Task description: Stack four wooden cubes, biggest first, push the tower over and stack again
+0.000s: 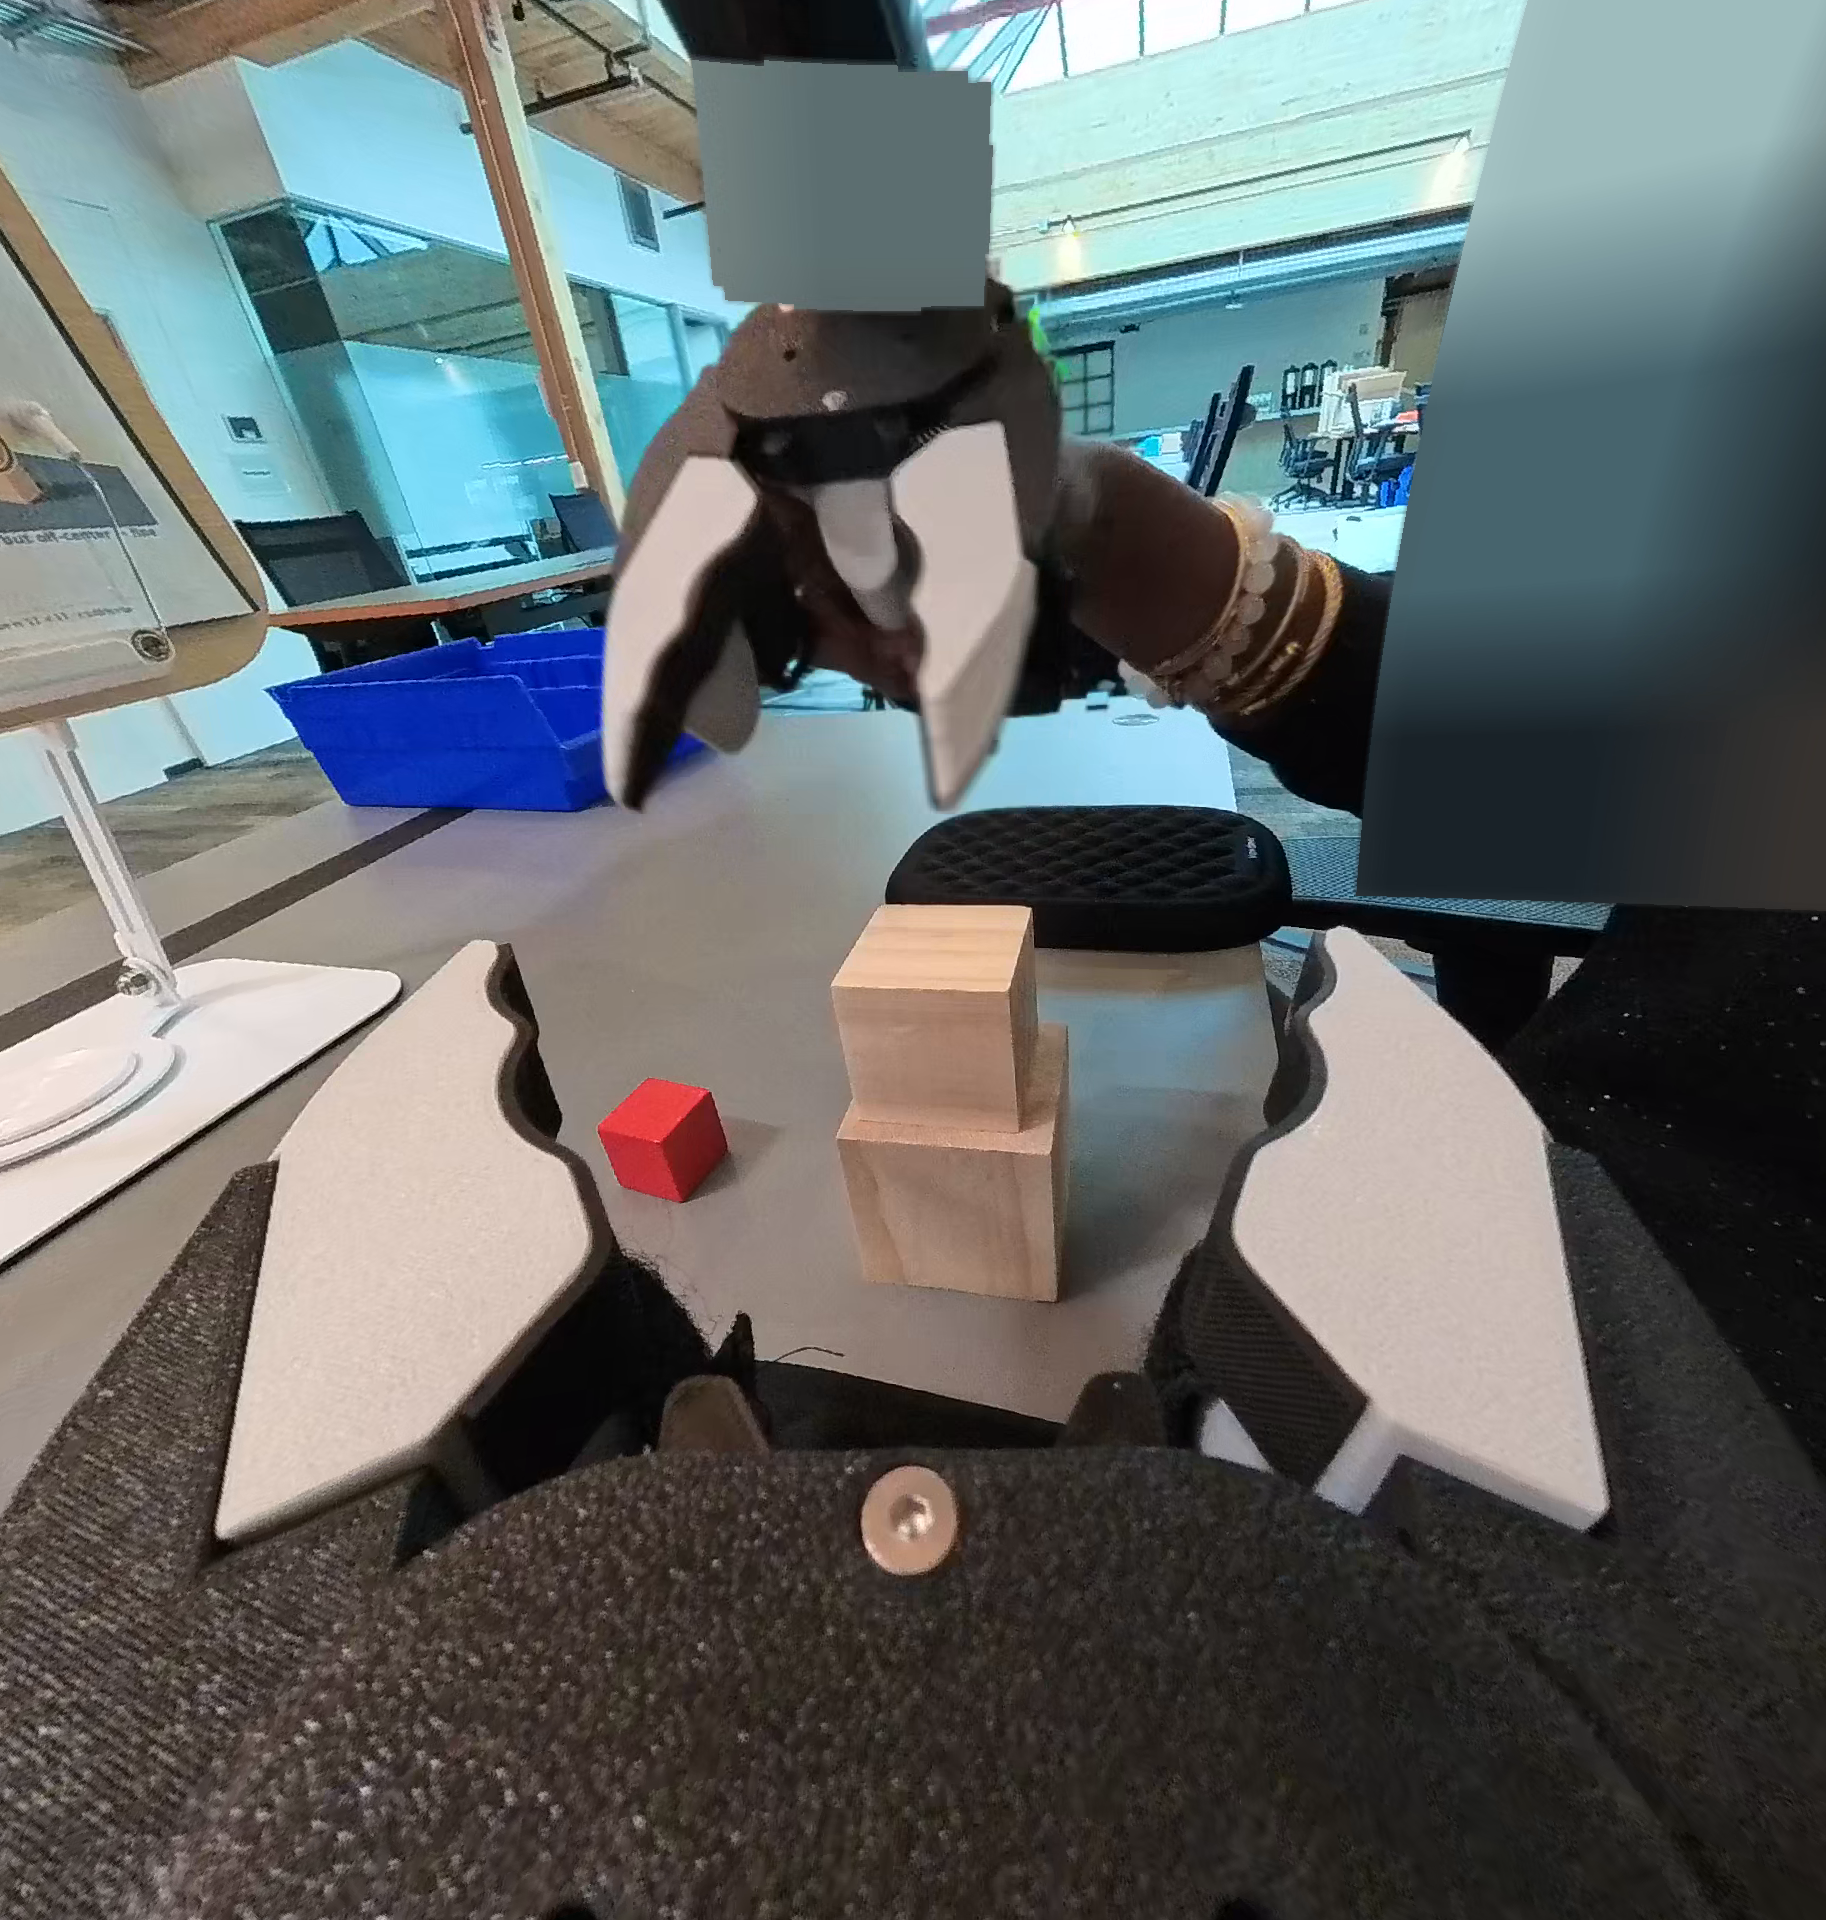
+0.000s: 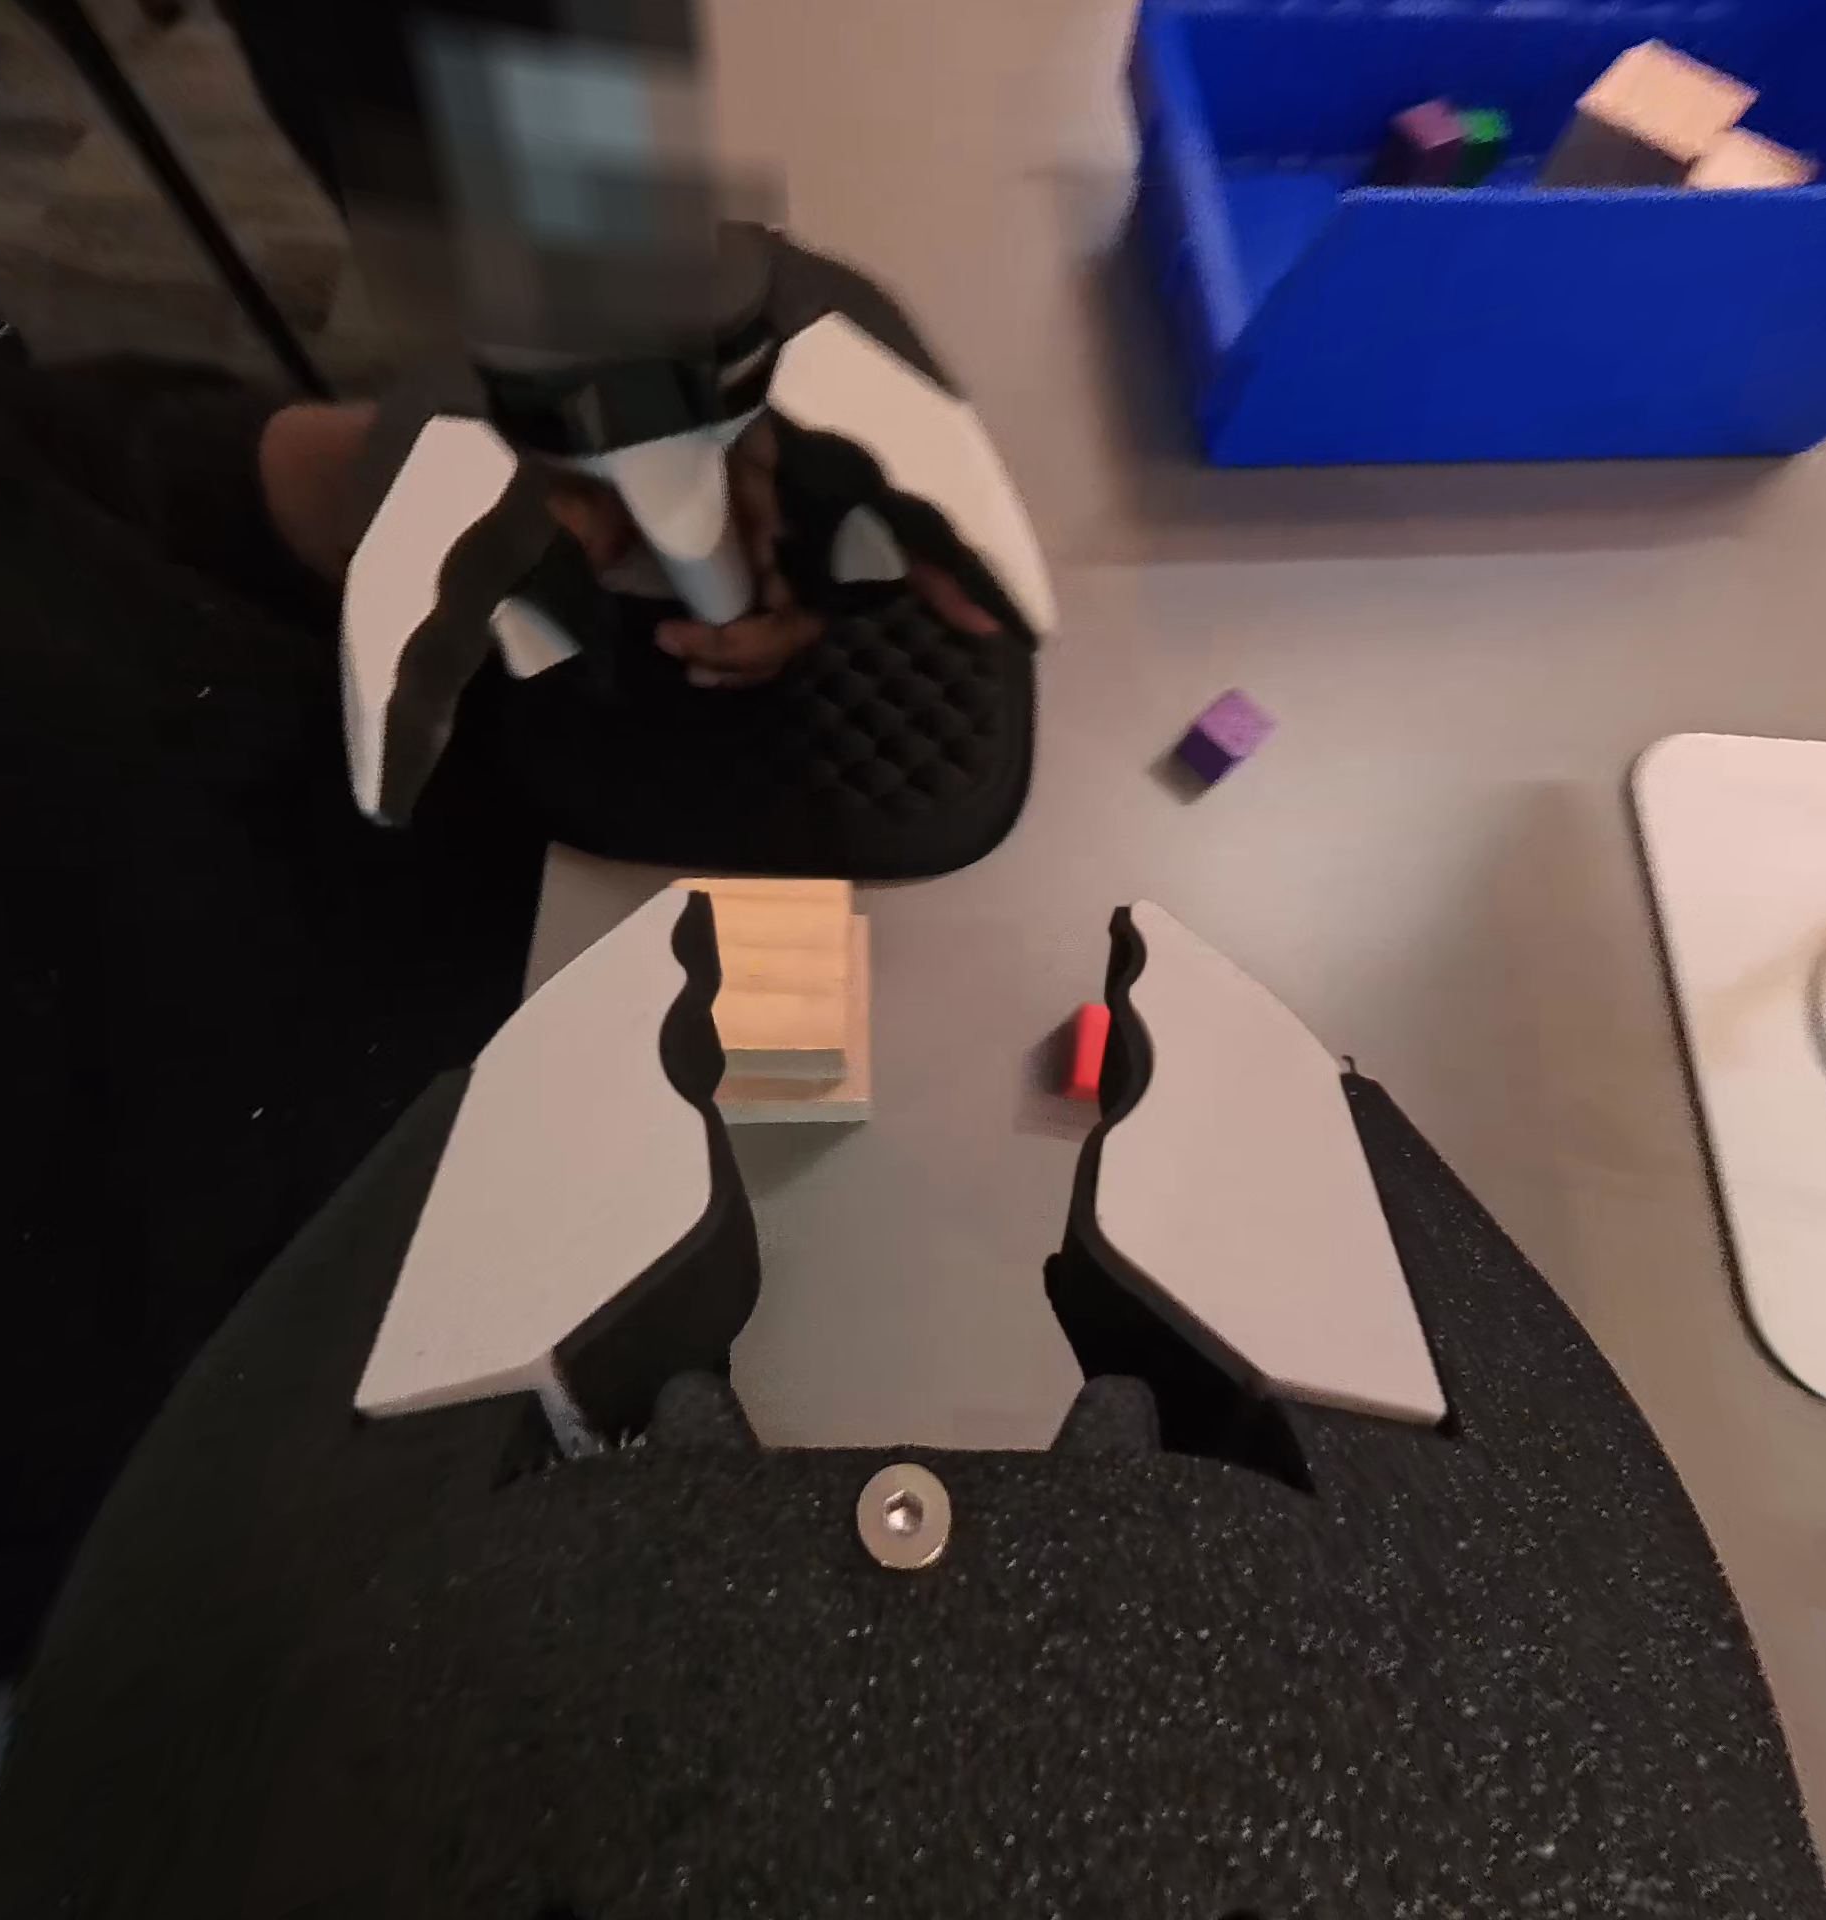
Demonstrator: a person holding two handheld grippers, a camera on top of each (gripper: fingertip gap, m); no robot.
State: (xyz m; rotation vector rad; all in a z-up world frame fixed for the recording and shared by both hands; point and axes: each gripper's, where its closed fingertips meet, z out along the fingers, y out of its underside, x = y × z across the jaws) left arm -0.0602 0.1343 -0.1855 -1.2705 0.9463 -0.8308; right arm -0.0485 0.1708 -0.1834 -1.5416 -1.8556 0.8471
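Two plain wooden cubes stand stacked on the grey table (image 1: 680, 935), the upper cube (image 1: 930, 1018) shifted a little off the lower cube (image 1: 950, 1216). A small red cube (image 1: 663, 1138) lies just left of the stack. My left gripper (image 1: 909, 945) is wide open and empty, low over the table, with the stack and the red cube between its fingers but untouched. My right gripper (image 2: 907, 909) is open and empty. It hovers above the stack (image 2: 784, 987) and the red cube (image 2: 1080, 1049). It also shows in the left wrist view (image 1: 784, 800), clear above the upper cube.
A blue bin (image 2: 1511, 312) at the back holds wooden, purple and green blocks. A purple cube (image 2: 1223, 732) lies loose on the table. A black padded armrest (image 1: 1085, 878) sits behind the stack. A sign stand with a white base (image 1: 161, 1039) is at the left. The tips of one gripper are about 6 cm away from the tips of the other.
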